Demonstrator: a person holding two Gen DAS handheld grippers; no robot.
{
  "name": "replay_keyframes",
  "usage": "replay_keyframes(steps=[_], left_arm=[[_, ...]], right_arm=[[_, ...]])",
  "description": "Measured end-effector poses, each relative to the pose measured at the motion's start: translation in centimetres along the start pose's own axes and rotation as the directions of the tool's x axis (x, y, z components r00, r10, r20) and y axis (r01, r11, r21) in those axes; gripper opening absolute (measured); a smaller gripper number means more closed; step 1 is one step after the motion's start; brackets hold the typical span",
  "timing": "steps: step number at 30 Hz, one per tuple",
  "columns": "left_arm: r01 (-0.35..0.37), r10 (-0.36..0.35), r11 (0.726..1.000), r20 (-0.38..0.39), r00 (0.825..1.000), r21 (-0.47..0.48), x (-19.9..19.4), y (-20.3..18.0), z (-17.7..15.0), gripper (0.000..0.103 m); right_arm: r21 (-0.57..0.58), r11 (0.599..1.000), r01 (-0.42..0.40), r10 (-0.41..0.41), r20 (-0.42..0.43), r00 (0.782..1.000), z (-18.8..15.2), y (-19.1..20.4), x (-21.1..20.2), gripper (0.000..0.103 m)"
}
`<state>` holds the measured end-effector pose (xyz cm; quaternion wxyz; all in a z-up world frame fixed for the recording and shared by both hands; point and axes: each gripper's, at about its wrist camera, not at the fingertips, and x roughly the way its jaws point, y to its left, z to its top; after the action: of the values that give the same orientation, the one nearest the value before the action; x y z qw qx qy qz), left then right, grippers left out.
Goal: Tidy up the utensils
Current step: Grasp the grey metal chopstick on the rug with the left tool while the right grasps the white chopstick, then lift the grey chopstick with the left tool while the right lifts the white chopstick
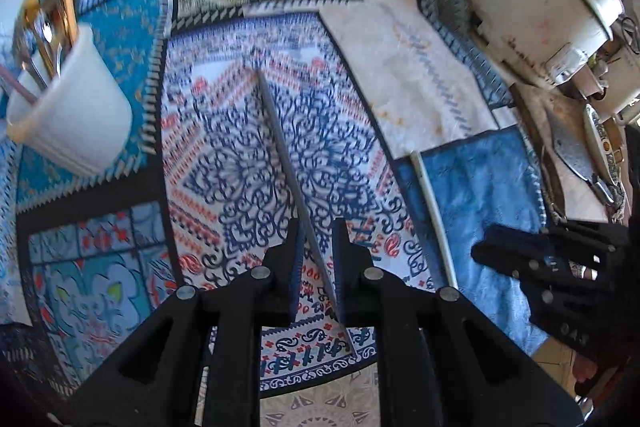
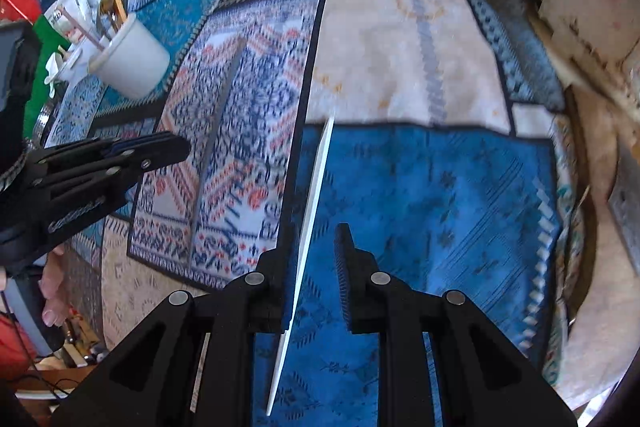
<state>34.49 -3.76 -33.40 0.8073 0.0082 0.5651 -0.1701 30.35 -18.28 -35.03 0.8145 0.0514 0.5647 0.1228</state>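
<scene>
Left wrist view. Grey utensil [image 1: 280,155]: a long, thin, flat strip, dull slate colour, running from the frame centre down between the fingers of the left gripper [image 1: 316,267]; it lies against the right-hand pad, with a gap at the left pad, so whether it is truly clamped cannot be told. White cup [image 1: 76,107], upper left, tilted in the fisheye, holding several utensils [image 1: 48,27] (gold and steel handles, blurred). Patterned cloth [image 1: 240,131] beneath, patchwork of blue, red and cream. Right gripper [image 1: 552,259] at the right edge.

Right wrist view. White utensil [image 2: 312,211]: slim, flat, pale strip, tapering towards its upper end, lying against the left-hand pad of the right gripper [image 2: 316,267]; the other pad stands clear, grip uncertain. Blue cloth panel [image 2: 440,207] behind it. White cup [image 2: 136,63] upper left. Left gripper [image 2: 120,155] at the left edge.
</scene>
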Motion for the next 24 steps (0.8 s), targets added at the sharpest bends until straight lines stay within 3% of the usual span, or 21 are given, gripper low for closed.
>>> replay_keyframes(steps=[10, 14, 24], left_arm=[[0.013, -0.014, 0.999, -0.012, 1.0, -0.043, 2.0, 0.3, -0.4, 0.01], [0.014, -0.016, 0.998, -0.02, 1.0, -0.064, 2.1, 1.0, -0.9, 0.004], [0.026, -0.029, 0.999, -0.1, 0.995, -0.034, 0.5, 2.1, -3.9, 0.003]], right_arm=[[-0.059, 0.998, -0.014, 0.012, -0.046, 0.999, -2.1, 1.9, 2.0, 0.016], [-0.096, 0.995, 0.024, -0.027, -0.032, 0.999, -1.9, 2.3, 2.3, 0.007], [-0.084, 0.996, 0.018, -0.018, -0.006, 1.0, 1.2, 1.1, 3.2, 0.005]])
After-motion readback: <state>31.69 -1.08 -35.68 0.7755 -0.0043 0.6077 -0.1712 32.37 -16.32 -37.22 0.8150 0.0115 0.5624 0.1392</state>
